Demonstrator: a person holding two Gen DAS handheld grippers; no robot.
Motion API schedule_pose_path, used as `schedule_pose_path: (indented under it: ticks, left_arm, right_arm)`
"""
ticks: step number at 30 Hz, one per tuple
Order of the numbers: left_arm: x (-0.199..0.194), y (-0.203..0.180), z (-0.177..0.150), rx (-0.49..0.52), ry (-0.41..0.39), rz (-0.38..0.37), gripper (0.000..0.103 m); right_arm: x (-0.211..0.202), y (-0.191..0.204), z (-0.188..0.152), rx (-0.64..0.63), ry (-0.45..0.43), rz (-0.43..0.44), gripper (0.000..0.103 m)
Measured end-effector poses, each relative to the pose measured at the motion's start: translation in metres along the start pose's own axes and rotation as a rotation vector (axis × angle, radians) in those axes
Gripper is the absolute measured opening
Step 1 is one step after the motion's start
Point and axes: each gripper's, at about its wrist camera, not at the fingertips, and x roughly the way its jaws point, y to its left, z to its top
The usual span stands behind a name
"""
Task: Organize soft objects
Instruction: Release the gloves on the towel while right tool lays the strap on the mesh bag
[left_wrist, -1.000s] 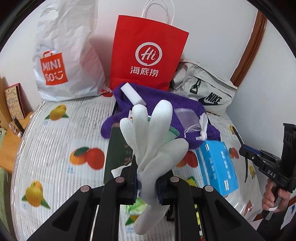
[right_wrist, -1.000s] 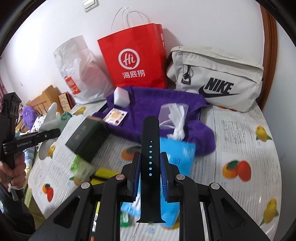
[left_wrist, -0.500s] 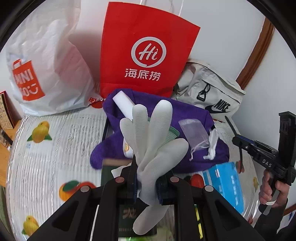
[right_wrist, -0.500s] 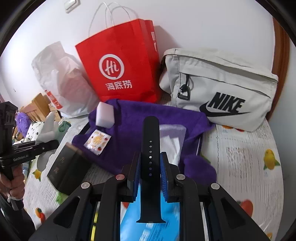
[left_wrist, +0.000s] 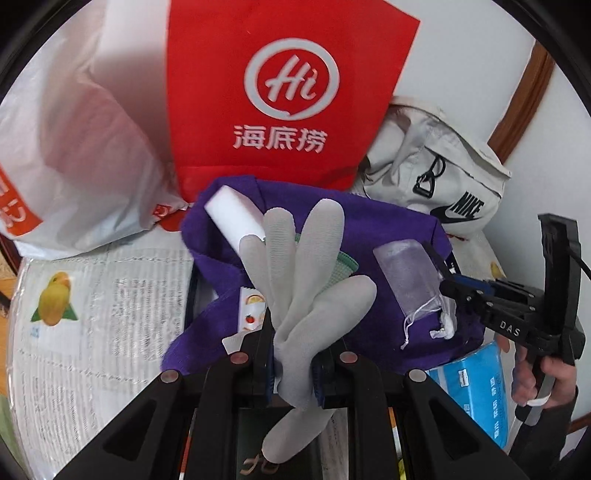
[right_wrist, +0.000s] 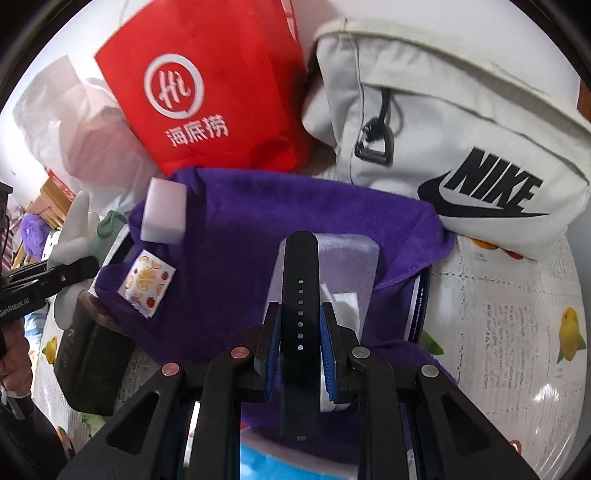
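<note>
Here my left gripper (left_wrist: 293, 369) pinches a white glove (left_wrist: 306, 291), my right gripper (right_wrist: 298, 347) a black strap (right_wrist: 300, 295), both above the purple towel (right_wrist: 236, 236).

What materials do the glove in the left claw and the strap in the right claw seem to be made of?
The pale grey five-fingered glove looks like thin knit fabric: matte, limp, softly creased. The black perforated watch strap looks like silicone or rubber: smooth, slightly glossy, with punched holes; it could be another plastic.
</note>
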Motion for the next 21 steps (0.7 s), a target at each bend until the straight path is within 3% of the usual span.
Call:
schedule_pose_path:
  ticks: [12, 21]
  left_arm:
    - [0.050, -0.011, 0.020, 0.022, 0.089, -0.026, 0.015]
    - [0.079, -0.022, 0.031, 0.026, 0.136, -0.031, 0.018]
  right_arm:
    - [0.029, -0.010, 0.008, 0.018, 0.080, 0.007, 0.020]
    - [0.036, -0.015, 0.012, 0.034, 0.092, 0.015, 0.021]
